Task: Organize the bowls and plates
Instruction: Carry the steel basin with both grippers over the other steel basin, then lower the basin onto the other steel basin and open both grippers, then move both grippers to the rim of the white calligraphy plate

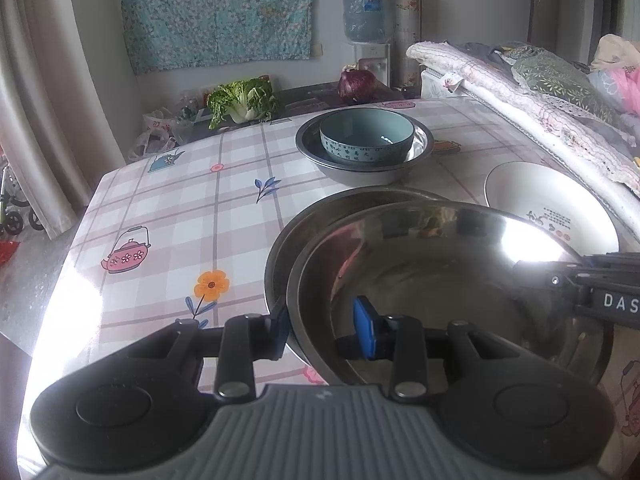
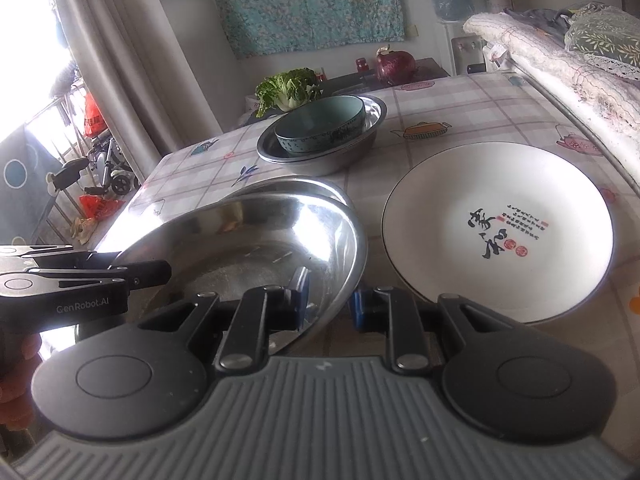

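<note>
Both grippers hold a shiny steel basin (image 1: 440, 280) by its rim, one on each side. My left gripper (image 1: 323, 330) is shut on the near-left rim, with the blue pad inside the basin and the other finger outside. My right gripper (image 2: 329, 304) is shut on the near-right rim of the same steel basin (image 2: 248, 240), and also shows at the right edge of the left wrist view (image 1: 560, 280). The basin tilts over a second steel basin (image 2: 304, 188) just behind and below it. Farther back, a teal bowl (image 1: 366, 136) sits inside a third steel basin (image 1: 420, 148). A white plate (image 2: 496, 232) with black calligraphy lies to the right.
The table (image 1: 168, 208) wears a plaid cloth with teapot and flower prints. Leafy greens (image 1: 240, 102) and a purple cabbage (image 1: 356, 84) lie at its far end. Folded quilts (image 1: 540, 92) line the right edge. A curtain (image 1: 48, 120) hangs past the left edge.
</note>
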A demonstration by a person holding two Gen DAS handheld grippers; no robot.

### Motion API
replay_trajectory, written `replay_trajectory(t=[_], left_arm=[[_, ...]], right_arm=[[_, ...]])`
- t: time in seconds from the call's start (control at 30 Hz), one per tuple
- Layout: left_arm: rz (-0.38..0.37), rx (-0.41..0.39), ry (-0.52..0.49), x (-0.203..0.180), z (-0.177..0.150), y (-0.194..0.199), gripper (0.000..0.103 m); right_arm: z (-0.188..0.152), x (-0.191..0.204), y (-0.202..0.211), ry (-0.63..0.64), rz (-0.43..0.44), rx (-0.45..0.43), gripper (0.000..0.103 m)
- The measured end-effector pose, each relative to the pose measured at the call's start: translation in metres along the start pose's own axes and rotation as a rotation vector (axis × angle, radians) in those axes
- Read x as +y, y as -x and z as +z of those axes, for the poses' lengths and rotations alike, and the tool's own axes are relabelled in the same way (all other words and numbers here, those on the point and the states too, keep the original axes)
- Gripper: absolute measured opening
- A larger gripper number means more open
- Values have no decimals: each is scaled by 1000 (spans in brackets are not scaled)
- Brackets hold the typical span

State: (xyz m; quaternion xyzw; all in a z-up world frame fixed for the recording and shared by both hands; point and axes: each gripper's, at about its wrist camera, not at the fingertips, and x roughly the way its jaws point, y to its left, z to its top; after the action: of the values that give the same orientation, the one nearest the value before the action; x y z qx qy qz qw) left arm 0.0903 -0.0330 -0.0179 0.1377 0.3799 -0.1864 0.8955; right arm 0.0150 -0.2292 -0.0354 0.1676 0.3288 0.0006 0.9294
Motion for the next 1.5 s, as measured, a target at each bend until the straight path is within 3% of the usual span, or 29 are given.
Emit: replay_trajectory(t=[0.53,0.6,0.67,1.0,1.07,1.23,1.4,1.5], left_arm=[[-6,52,21,7,0,-19,35],[0,48,22,8,-1,-19,35],[5,40,25,9,-2,-18,36],[-5,27,71,12,-5,-10,46],[-6,17,81,11,-7,-5,56],[-7,-6,122,10,-15,5,65],[-8,-85,249,12,-29,22,65],[2,-142,270,4,-36,33,65]], right_arm=[[10,0,-23,-9,14,15,30],[11,1,-24,-9,14,12,35],[11,2,-24,-3,3,4,51],[11,-4,-18,-15,-17,-15,67],[9,-6,-14,-20,-16,-23,71],[3,-9,-10,-35,-8,-18,80],[-1,-13,-4,-46,2,-23,84],[-3,-19,2,-60,1,-38,84]])
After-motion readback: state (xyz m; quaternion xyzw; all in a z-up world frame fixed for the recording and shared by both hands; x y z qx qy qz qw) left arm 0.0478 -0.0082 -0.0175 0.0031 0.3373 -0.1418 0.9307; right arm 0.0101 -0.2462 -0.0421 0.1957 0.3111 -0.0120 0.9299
